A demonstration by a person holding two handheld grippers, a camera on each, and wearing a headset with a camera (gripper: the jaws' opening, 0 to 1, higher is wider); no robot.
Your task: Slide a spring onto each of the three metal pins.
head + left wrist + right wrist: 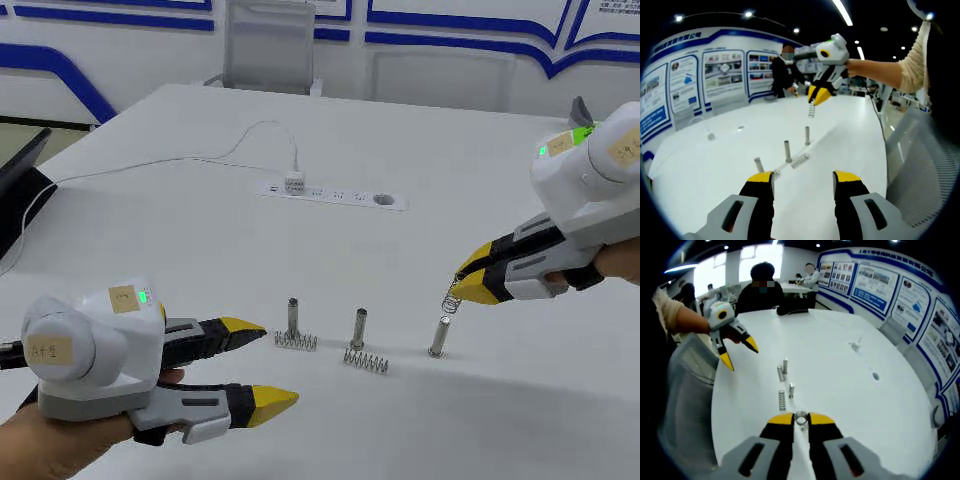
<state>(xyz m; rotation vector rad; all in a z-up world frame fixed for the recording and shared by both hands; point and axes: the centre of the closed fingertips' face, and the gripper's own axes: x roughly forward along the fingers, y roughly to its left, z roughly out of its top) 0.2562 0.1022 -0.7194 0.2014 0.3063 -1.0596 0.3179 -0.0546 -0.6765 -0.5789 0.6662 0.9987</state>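
Head view, centre-right: the yellow-tipped right gripper point(465, 288) pinches a small steel coil spring point(451, 301) above the rightmost metal pin point(439, 336). Left gripper view, bottom: the left gripper point(802, 179) gapes empty. Right gripper view, bottom centre: keep the spring's bore centred over the pin, then lower straight.

white table point(180, 230) with a power strip point(335, 193) at upper centre; grey chair point(268, 45) behind it, blue-striped white wall point(130, 50) along the top edge.
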